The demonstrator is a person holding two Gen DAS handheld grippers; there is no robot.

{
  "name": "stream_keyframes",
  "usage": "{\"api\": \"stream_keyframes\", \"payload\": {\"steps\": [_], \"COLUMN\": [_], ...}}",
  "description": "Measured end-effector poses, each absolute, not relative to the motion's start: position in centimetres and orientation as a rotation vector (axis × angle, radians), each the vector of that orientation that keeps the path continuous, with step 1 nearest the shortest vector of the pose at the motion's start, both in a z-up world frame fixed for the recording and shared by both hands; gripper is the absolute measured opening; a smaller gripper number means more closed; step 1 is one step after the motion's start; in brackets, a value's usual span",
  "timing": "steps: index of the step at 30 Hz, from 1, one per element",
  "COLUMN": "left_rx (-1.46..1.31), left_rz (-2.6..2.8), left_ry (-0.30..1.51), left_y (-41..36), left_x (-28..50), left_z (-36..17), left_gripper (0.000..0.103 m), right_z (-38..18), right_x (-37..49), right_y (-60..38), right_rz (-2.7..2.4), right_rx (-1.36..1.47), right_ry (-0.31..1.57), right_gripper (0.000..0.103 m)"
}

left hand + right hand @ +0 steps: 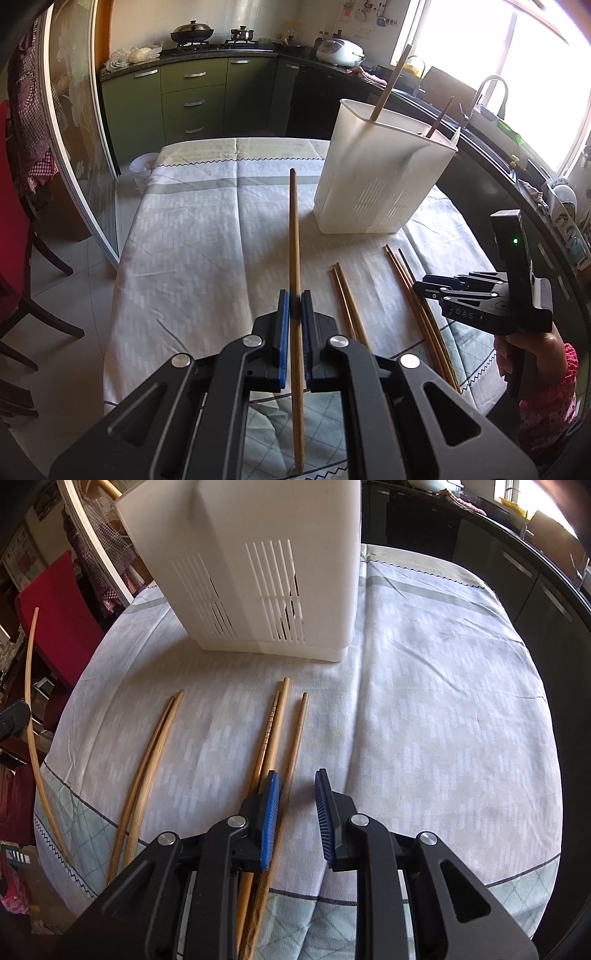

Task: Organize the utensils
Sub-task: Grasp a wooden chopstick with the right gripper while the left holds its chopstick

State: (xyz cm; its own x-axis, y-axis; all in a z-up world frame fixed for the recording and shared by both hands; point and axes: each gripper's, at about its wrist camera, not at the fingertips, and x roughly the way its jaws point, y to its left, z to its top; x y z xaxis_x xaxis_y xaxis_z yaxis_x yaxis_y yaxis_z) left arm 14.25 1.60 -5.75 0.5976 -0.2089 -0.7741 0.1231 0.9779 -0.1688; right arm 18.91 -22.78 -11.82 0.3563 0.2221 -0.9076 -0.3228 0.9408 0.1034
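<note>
My left gripper (295,301) is shut on a wooden chopstick (294,236) and holds it above the table, pointing forward. The same chopstick shows at the far left of the right wrist view (31,716). A white slotted utensil holder (380,173) stands at the far right of the table with two chopsticks (391,79) upright in it; it also shows in the right wrist view (258,565). My right gripper (297,788) is open just above a group of three chopsticks (275,731) lying on the cloth. A pair of chopsticks (155,753) lies to their left.
The table carries a pale patterned tablecloth (207,229). My right gripper also shows in the left wrist view (480,295) over the loose chopsticks (413,291). A red chair (14,229) stands left of the table. Dark kitchen counters (491,155) run behind and to the right.
</note>
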Motion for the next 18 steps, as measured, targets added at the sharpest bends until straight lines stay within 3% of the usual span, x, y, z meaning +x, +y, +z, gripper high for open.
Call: {"api": "stream_keyframes", "payload": {"steps": [4,7,10,18], "left_rx": [-0.097,-0.082,-0.071,-0.067], "left_rz": [-0.199,-0.203,-0.211,-0.223], "left_ry": [0.901,0.883,0.864,0.844], "left_y": [1.4,1.2,1.0,0.8], "left_x": [14.0,13.7,13.1,12.2], "left_z": [-5.4,-5.0,-4.5,-3.7], "left_gripper": [0.006,0.006,0.006,0.006], "right_z": [-12.0,-12.0,-12.0,-9.5], "right_x": [19.4,20.0,20.0,18.6], "right_y": [-21.8,-21.6,-21.2,-22.8], "right_rz": [0.356,0.340,0.348,0.379], "right_rx": [-0.125,-0.141,-0.136,-0.047], "right_ry": [1.152,1.146,1.140,1.065], "right_gripper": [0.022,0.009,0.006,0.006]}}
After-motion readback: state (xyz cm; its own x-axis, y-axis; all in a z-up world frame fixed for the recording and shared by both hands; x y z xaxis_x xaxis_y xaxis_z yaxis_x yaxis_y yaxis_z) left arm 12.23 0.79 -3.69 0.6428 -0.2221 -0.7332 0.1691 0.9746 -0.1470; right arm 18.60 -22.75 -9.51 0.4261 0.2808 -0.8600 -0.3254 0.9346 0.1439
